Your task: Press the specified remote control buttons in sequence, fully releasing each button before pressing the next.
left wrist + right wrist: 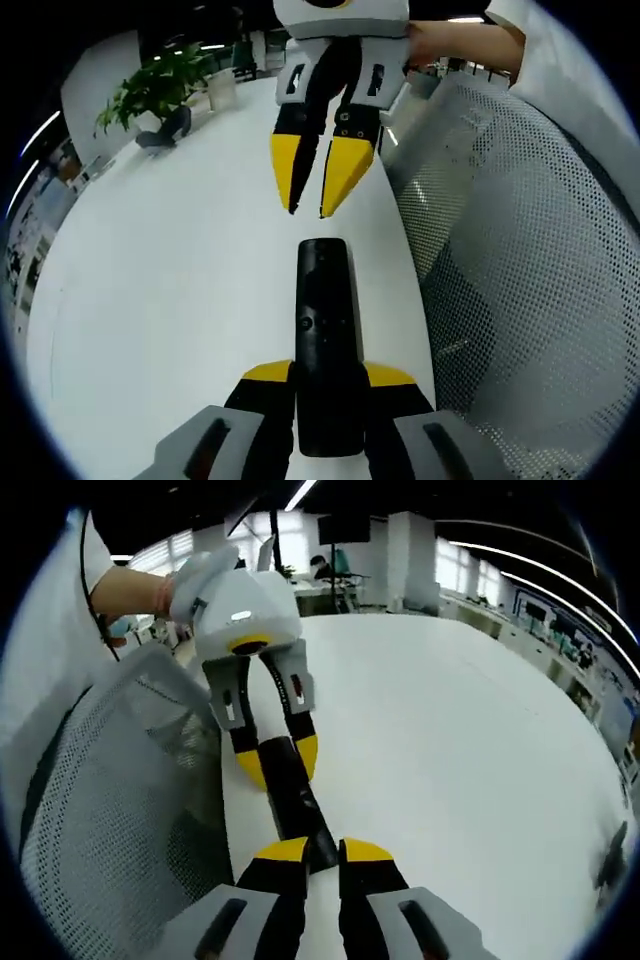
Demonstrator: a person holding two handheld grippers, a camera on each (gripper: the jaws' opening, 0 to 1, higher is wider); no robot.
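Note:
A slim black remote control (325, 320) is held level over the white table (170, 300), close to its edge. My left gripper (328, 375) is shut on the remote's near half, one yellow tip on each side. In the right gripper view the left gripper (278, 758) holds the remote control (292, 795) from the far side, and it runs toward me. My right gripper (325, 852) hovers at the remote's free end with its jaws almost together and nothing clamped. From the left gripper view, the right gripper (308, 205) points down just beyond the remote's tip, without visible contact.
A grey mesh chair back (520, 250) stands right beside the table edge, also seen as the chair back (110, 810). A potted plant (150, 90) sits at the table's far corner. A person's hand and white sleeve (500, 45) hold the right gripper.

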